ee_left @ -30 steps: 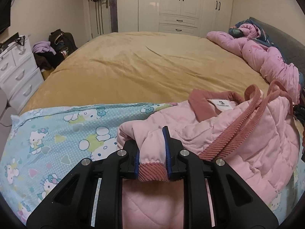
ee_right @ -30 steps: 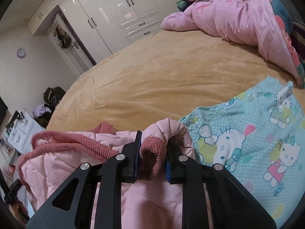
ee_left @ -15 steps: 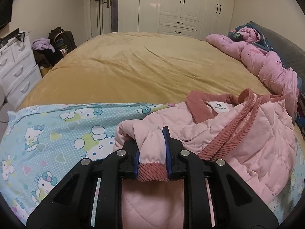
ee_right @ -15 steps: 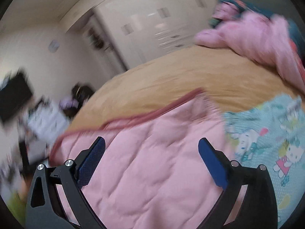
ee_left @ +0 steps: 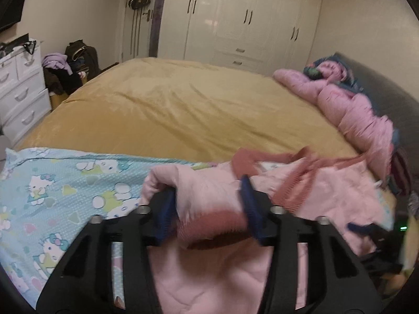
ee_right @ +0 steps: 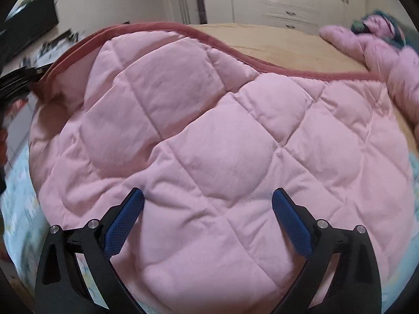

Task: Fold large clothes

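**Both grippers let go of the pink jacket**

Since a second ago, both grippers have opened. Left gripper [ee_left: 208, 204]: its jaws were clamped on the ribbed cuff [ee_left: 212, 221]; now the blue pads [ee_left: 163, 218] stand apart, with the cuff and sleeve lying loose between them, not pinched. Whether the fabric touches either pad is blurred. Right gripper [ee_right: 208, 222]: earlier shut on the other cuff; now spread wide, holding nothing, its fingertips [ee_right: 284, 205] just above or resting on quilted fabric, contact unclear.

Left wrist view: the pink jacket [ee_left: 327, 196] lies bunched from 6 to 3 o'clock, on the blue cartoon-print sheet [ee_left: 65, 183] at 9 o'clock. Dark red collar [ee_left: 244, 162] near centre, ribbed trim running toward 3 o'clock. Yellow bedspread [ee_left: 183, 110] beyond, toward 12. Pink quilt [ee_left: 353, 110] heaped at 2 o'clock. White wardrobe [ee_left: 235, 21] at 12; white drawers [ee_left: 21, 94] at 9 to 10 o'clock.

Right wrist view: quilted back panel of the jacket [ee_right: 209, 144] fills the centre, diamond stitching, dark red edge [ee_right: 204, 38] arcing from 10 to 2 o'clock. Bedspread [ee_right: 288, 44] shows at 1 o'clock.
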Available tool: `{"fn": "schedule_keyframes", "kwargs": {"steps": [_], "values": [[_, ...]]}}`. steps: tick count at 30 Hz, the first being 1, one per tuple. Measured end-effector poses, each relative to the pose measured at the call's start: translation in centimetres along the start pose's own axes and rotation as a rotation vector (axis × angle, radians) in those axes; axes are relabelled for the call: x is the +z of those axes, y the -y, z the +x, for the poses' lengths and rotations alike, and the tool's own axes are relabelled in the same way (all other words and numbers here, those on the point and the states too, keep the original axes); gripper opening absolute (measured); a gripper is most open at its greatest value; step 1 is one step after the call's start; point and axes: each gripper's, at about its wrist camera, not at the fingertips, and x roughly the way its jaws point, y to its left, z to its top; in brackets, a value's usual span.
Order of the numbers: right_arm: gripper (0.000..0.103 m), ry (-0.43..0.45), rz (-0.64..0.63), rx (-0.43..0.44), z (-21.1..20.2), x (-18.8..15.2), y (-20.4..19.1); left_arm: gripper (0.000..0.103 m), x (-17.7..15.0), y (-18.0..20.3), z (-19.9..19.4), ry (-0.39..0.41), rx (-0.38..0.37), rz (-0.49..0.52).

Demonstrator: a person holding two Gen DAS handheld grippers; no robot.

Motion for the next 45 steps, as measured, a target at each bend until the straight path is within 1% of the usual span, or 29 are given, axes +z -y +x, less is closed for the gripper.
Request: {"fn": "schedule_keyframes", "kwargs": {"steps": [2,5,8,9,11,12,14,16,17,18,20,22,24,25,26,27,28,29,30,31,32,33,34,36,37,39,41,43,45], "values": [[0.098,0.004,-0.002,-0.002,0.2,-0.1,0.0,0.070,0.4,0.8,-1.5,0.067,0.009,0.025],[0.098,0.014,-0.004,0.003,0.2,-0.1,0.2,0.073,0.8,1.8,-2.9,0.116,0.013,0.064],[0.098,0.024,-0.013,0.025,-0.5,-0.3,0.2,0.083,0.2,2.0,-3.5,0.138,0.059,0.097],[0.098,0.030,-0.025,0.032,-1.1,-0.5,0.3,0.083,-0.3,1.7,-3.4,0.132,0.072,0.100],[0.098,0.080,-0.054,0.032,-3.0,-0.4,0.7,0.083,-1.5,0.5,-3.0,0.105,0.064,0.079],[0.098,0.146,-0.061,0.009,-5.0,-0.3,1.4,0.083,-2.4,-0.5,-2.6,0.085,0.048,0.064],[0.098,0.231,-0.046,-0.053,-7.9,-0.3,3.5,0.083,-4.0,-2.4,-1.7,0.043,0.067,0.046],[0.098,0.273,-0.009,-0.128,-9.6,-0.2,6.0,0.083,-5.8,-4.5,-0.3,-0.025,0.076,0.018],[0.098,0.277,0.016,-0.162,-10.1,-0.1,7.4,0.083,-6.4,-5.1,0.1,-0.043,0.071,0.008],[0.098,0.261,0.065,-0.202,-10.3,0.1,9.6,0.083,-7.0,-5.7,0.6,-0.066,0.065,0.001],[0.098,0.213,0.134,-0.261,-9.7,0.3,12.6,0.083,-8.0,-6.4,1.4,-0.108,0.038,-0.002],[0.098,0.155,0.153,-0.311,-8.2,0.3,14.5,0.083,-8.5,-6.3,2.6,-0.140,0.047,0.006],[0.096,0.113,0.130,-0.355,-6.4,-0.2,15.4,0.083,-8.5,-6.2,3.3,-0.155,0.039,-0.006],[0.086,0.095,0.121,-0.350,-5.6,-0.3,15.6,0.083,-8.4,-6.1,3.5,-0.151,0.032,-0.010],[0.079,0.081,0.129,-0.305,-5.0,-0.4,15.8,0.079,-8.1,-5.7,3.8,-0.149,0.034,-0.006],[0.064,0.078,0.152,-0.267,-4.3,-0.4,15.8,0.067,-8.0,-5.4,4.0,-0.149,0.033,0.003],[0.054,0.080,0.175,-0.266,-4.2,-0.6,16.1,0.062,-7.9,-5.1,4.1,-0.147,0.031,0.013],[0.038,0.089,0.190,-0.267,-4.1,-0.7,16.1,0.051,-7.8,-4.8,4.0,-0.139,0.050,0.024],[0.032,0.109,0.189,-0.259,-4.2,-0.7,15.9,0.030,-7.7,-4.5,4.0,-0.130,0.062,0.031],[0.022,0.128,0.183,-0.258,-4.4,-0.5,15.5,0.025,-7.4,-4.4,3.8,-0.120,0.063,0.034],[0.017,0.160,0.173,-0.260,-5.0,-0.3,15.1,0.019,-7.1,-4.2,3.5,-0.106,0.074,0.034],[0.016,0.178,0.169,-0.260,-5.5,-0.1,14.9,0.015,-6.6,-4.0,3.2,-0.096,0.084,0.039],[0.014,0.210,0.163,-0.263,-6.3,0.4,14.8,0.014,-6.1,-3.8,2.8,-0.081,0.090,0.050],[0.013,0.269,0.159,-0.270,-8.1,1.5,15.3,0.014,-4.6,-3.0,1.5,-0.017,0.107,0.093],[0.010,0.313,0.168,-0.285,-9.1,2.3,15.7,0.014,-3.8,-2.7,1.0,0.005,0.112,0.103],[0.010,0.353,0.197,-0.262,-10.3,3.5,16.4,0.014,-2.4,-2.3,0.7,0.029,0.111,0.101],[0.010,0.362,0.219,-0.261,-10.2,4.5,16.9,0.014,-1.3,-2.1,0.9,0.038,0.118,0.102],[0.010,0.339,0.209,-0.304,-9.0,5.2,17.1,0.014,-0.8,-1.6,1.7,0.032,0.142,0.120],[0.010,0.319,0.204,-0.331,-7.6,5.2,17.4,0.014,-0.8,-1.7,2.5,0.019,0.154,0.112]]}}
